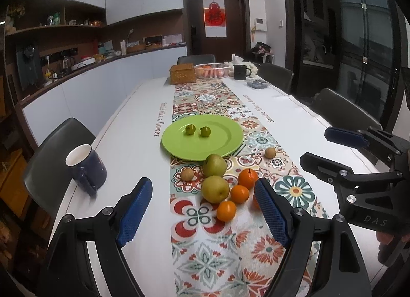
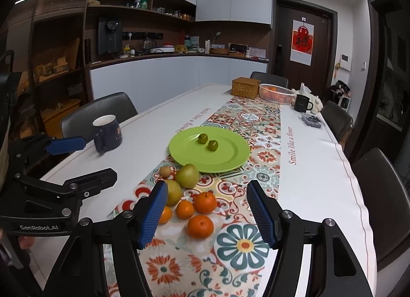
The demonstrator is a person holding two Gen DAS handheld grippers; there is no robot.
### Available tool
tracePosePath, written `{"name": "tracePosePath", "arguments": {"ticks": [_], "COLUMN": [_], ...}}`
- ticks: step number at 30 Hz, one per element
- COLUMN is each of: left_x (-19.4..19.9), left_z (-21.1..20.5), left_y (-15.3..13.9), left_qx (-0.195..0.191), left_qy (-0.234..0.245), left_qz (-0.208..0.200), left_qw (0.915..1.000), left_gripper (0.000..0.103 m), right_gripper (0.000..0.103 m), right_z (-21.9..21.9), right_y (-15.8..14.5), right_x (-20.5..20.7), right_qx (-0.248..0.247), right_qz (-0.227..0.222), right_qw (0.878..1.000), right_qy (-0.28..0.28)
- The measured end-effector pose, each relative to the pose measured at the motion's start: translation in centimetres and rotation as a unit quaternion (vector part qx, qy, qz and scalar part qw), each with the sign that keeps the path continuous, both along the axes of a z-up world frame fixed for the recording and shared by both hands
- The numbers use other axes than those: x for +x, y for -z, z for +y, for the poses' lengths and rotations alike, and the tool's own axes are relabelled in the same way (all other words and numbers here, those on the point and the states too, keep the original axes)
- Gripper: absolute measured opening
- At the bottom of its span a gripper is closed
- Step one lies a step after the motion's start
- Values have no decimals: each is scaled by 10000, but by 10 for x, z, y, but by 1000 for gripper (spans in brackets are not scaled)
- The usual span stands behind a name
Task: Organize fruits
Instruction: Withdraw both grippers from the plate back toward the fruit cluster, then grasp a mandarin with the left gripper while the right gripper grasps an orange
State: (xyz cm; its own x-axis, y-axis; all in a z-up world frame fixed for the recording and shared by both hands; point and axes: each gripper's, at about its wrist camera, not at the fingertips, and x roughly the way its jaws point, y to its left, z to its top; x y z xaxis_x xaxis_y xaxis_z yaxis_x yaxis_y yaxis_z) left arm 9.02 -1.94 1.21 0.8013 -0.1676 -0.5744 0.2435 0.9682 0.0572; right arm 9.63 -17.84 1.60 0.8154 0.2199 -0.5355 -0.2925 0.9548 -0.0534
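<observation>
Nearest to us are our two grippers, both held above the near end of the table [image 1: 143, 107]. Our left gripper [image 1: 202, 210] has its jaws open with nothing between the blue pads, and our right gripper [image 2: 207, 211] is open and empty too.

Just beyond the fingertips, on the patterned runner [image 1: 217, 258], we see the loose fruits in one group: two pears [image 1: 214, 188] touching each other, four oranges [image 2: 200, 225] close beside them on the right, and a small brown fruit [image 1: 187, 174] on the left of the pears. Another small brown fruit [image 1: 270, 153] lies apart on the right.

Farther away sits the green plate [image 1: 225, 140], with two small green fruits [image 1: 205, 131] on it, side by side. The farther pear is just beside the near rim of the plate.

On the left of the table stands a dark blue mug [image 1: 88, 169]. At the far end we see a woven box [image 1: 182, 73], a white basket [image 1: 212, 70] with some oranges inside, and a black mug [image 1: 241, 72].
</observation>
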Motion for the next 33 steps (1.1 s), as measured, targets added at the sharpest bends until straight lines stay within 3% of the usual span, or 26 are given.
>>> {"name": "tracePosePath", "arguments": {"ticks": [11, 17, 33], "left_x": [-13, -9, 32], "left_z": [-5, -11, -20], "left_y": [25, 45, 98], "left_qx": [-22, 176, 389], "left_qy": [212, 378, 846], "left_qz": [-14, 44, 752], "left_qw": [9998, 9991, 9928], "left_gripper": [82, 82, 70], "right_gripper": [65, 65, 64], "right_z": [2, 4, 5], "right_y": [26, 46, 95], "right_x": [-10, -7, 32], "right_qx": [-175, -356, -328], "right_qz": [98, 224, 837], "right_qw": [9997, 9988, 9950], "right_qy": [-159, -240, -426]}}
